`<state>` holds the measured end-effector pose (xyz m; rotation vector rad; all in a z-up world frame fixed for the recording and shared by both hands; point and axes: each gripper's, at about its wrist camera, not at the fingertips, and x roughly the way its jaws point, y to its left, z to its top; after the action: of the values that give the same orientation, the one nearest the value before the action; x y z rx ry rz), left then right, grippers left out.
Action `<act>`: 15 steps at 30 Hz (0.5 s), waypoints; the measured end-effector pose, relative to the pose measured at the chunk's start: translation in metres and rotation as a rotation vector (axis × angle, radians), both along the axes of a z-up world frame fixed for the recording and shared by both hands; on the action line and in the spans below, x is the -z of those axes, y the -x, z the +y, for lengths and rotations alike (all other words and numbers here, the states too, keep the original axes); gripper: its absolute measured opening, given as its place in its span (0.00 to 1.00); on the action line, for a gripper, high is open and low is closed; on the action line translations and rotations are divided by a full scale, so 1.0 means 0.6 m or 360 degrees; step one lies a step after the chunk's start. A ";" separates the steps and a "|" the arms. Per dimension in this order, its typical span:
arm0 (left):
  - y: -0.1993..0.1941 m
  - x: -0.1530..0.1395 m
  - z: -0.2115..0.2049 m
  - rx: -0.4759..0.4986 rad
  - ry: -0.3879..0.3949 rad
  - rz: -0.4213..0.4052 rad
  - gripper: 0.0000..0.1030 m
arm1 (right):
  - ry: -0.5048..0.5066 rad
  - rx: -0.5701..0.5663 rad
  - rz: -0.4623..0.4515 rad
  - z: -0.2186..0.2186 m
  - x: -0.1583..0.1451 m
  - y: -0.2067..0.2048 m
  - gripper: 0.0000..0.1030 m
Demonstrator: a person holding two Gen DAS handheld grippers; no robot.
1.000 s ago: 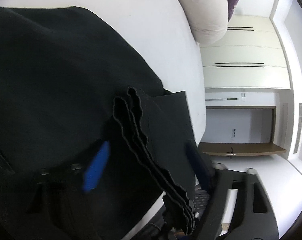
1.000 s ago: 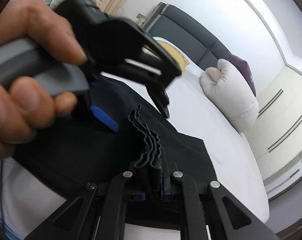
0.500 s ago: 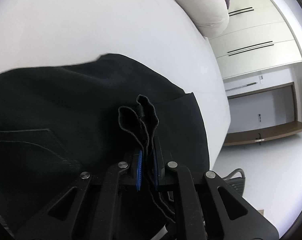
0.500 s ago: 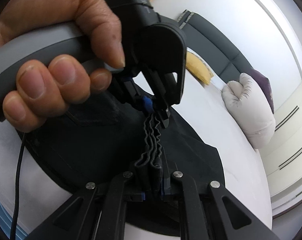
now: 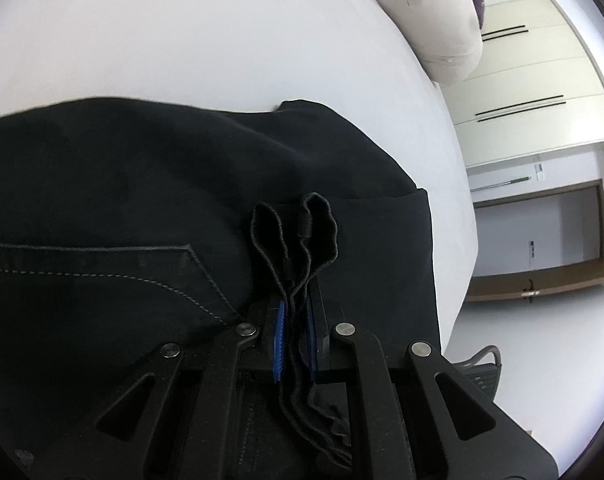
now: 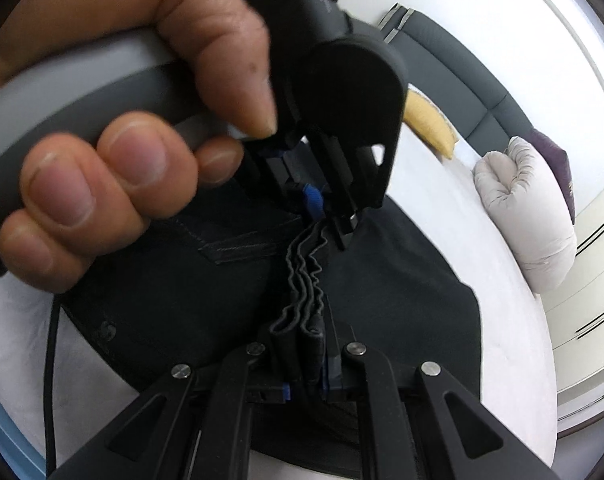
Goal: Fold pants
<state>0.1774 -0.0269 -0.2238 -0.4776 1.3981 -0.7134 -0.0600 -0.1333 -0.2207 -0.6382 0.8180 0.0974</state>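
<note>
1. My left tongs (image 5: 294, 344) are closed tight on a bunched, layered edge of the black pants (image 5: 142, 208); the blue pads (image 5: 279, 344) press the fabric from both sides, and the gathered hem loops stand up just beyond the tips.
2. My right tongs (image 6: 305, 380) are likewise clamped on a stack of pleated layers of the same pants (image 6: 402, 300), with only a narrow gap filled by cloth.
3. From the right wrist view, I see the left tongs (image 6: 326, 220) gripping the far end of that same rippled edge, so both tools hold one folded strip, close together. The person's hand (image 6: 114, 152) wraps the grey handle.
4. The pants lie spread on the white bed (image 5: 222, 40), with a stitched back pocket (image 5: 142, 268) facing up to the left of the left tongs. A pale pillow (image 5: 434, 20) sits at the far end of the bed, and a yellow cushion (image 6: 430, 128) rests near the dark headboard (image 6: 462, 80).
5. Change from a second ago: the left tongs then stood wide apart, with the edge loose between them; they have since shut onto it. The right tongs have kept their grip throughout. The left tool has moved nearer to the right one.
</note>
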 end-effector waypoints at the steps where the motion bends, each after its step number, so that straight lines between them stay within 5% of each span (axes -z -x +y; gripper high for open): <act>1: -0.003 0.008 0.000 0.0003 -0.0002 -0.0005 0.08 | 0.0009 0.0000 0.0017 -0.017 -0.007 -0.028 0.13; 4: -0.004 0.010 0.011 0.0000 0.0006 0.0007 0.09 | -0.0030 0.0009 0.0026 -0.025 -0.011 -0.035 0.15; 9: 0.006 -0.027 0.031 -0.0063 -0.0170 -0.0144 0.11 | -0.0283 0.0023 0.0121 -0.087 -0.049 -0.015 0.55; 13: 0.020 -0.079 0.044 -0.0134 -0.0310 -0.0352 0.11 | -0.0692 0.0086 0.0318 -0.182 -0.087 -0.007 0.51; 15: 0.036 -0.107 0.025 -0.0076 -0.0342 -0.0473 0.11 | -0.1015 0.0148 0.0455 -0.261 -0.108 -0.027 0.20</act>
<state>0.1561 -0.0116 -0.1593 -0.2243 1.1633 -0.5623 -0.0440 -0.2897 -0.1558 0.0192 1.0242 0.3546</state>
